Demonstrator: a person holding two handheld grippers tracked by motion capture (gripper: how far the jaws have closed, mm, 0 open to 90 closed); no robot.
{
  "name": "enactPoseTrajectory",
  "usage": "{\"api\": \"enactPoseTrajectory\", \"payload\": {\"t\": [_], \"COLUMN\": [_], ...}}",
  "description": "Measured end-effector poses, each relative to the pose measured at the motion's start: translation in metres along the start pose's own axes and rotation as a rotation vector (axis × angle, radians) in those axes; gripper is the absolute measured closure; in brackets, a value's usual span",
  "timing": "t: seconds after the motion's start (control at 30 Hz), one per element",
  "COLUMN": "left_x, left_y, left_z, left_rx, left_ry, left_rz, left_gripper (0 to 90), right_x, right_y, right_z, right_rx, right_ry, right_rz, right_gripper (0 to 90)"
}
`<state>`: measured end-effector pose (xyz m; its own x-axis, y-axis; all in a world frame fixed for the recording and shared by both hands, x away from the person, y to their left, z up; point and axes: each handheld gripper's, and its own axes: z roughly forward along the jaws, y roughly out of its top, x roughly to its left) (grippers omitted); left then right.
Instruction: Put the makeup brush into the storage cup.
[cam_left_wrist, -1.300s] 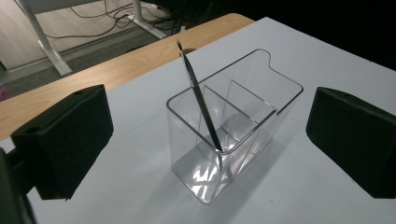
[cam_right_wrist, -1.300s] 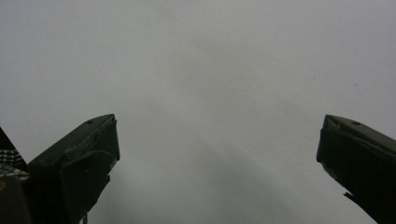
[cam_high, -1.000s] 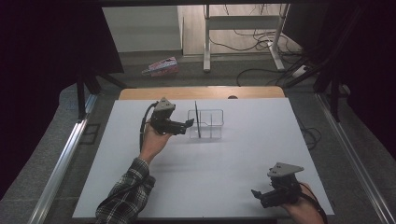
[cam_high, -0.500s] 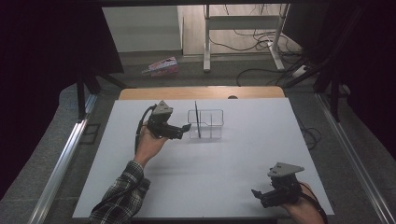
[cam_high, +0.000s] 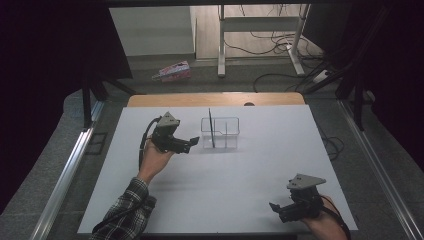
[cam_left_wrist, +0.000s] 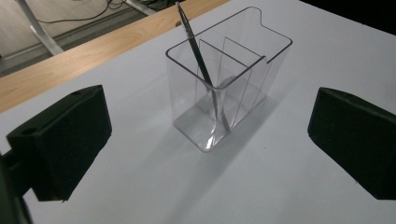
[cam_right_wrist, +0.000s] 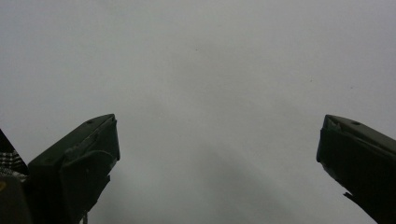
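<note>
— Where are the left tongs (cam_high: 192, 143) just now?

— Held above the table (cam_high: 250, 170), just to the left of the clear holder (cam_high: 220, 132), pointing toward it. In the left gripper view the two black jaws stand far apart with nothing between them, and the holder (cam_left_wrist: 224, 88) sits ahead in the gap, not touched by either jaw.

— And the hand behind them?

— The left hand (cam_high: 154, 161) grips them from underneath; a plaid sleeve (cam_high: 125, 215) runs back to the near edge of the table.

— What's in the holder?

— A thin dark pen (cam_high: 211, 127). From the left gripper view the pen (cam_left_wrist: 201, 70) stands in the compartment at the near end, leaning, with its top well above the rim and its tip down at the floor of the holder. The holder has clear dividers inside; the other compartments look bare.

— The right tongs (cam_high: 277, 210)?

— Low at the near right corner of the table, well apart from the holder, with a grey three-cornered plate on top. The right gripper view shows their jaws spread wide too, gripping nothing, with plain white table surface (cam_right_wrist: 201, 84) ahead of them.

— Anything past the table?

— A wooden strip (cam_high: 215, 99) along the far edge, and on the floor beyond, a small pink packet (cam_high: 172, 71) and some cables (cam_high: 280, 47).
</note>
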<state>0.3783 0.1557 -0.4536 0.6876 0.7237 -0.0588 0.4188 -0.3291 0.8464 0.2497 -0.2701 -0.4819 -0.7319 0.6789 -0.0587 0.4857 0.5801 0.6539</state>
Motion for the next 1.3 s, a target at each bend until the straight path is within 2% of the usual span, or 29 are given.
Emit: {"api": "enactPoseTrajectory", "payload": {"t": [0.23, 0.67, 0.9, 1.13, 1.3], "left_x": [-0.002, -0.001, -0.002, -0.004, -0.005], "left_y": [-0.006, -0.024, -0.028, -0.034, -0.04], "left_z": [-0.005, -0.013, -0.016, -0.017, -0.015], "left_rx": [0.007, 0.056, 0.071, 0.084, 0.112], "left_ry": [0.0, 0.003, 0.004, 0.003, 0.008], "left_rz": [-0.002, -0.012, -0.011, -0.019, -0.009], "left_gripper": [0.1, 0.1, 0.2, 0.5, 0.6], "right_x": [0.0, -0.001, -0.001, -0.001, -0.002], "right_y": [0.0, 0.0, 0.0, 0.0, 0.0], "right_z": [0.0, -0.001, -0.002, -0.001, -0.001], "right_rx": [-0.003, -0.013, -0.017, -0.012, -0.011], "right_ry": [0.0, -0.003, -0.005, -0.007, -0.006], "right_rz": [0.003, 0.009, 0.016, 0.008, 0.006], "right_gripper": [0.0, 0.0, 0.0, 0.0, 0.0]}}
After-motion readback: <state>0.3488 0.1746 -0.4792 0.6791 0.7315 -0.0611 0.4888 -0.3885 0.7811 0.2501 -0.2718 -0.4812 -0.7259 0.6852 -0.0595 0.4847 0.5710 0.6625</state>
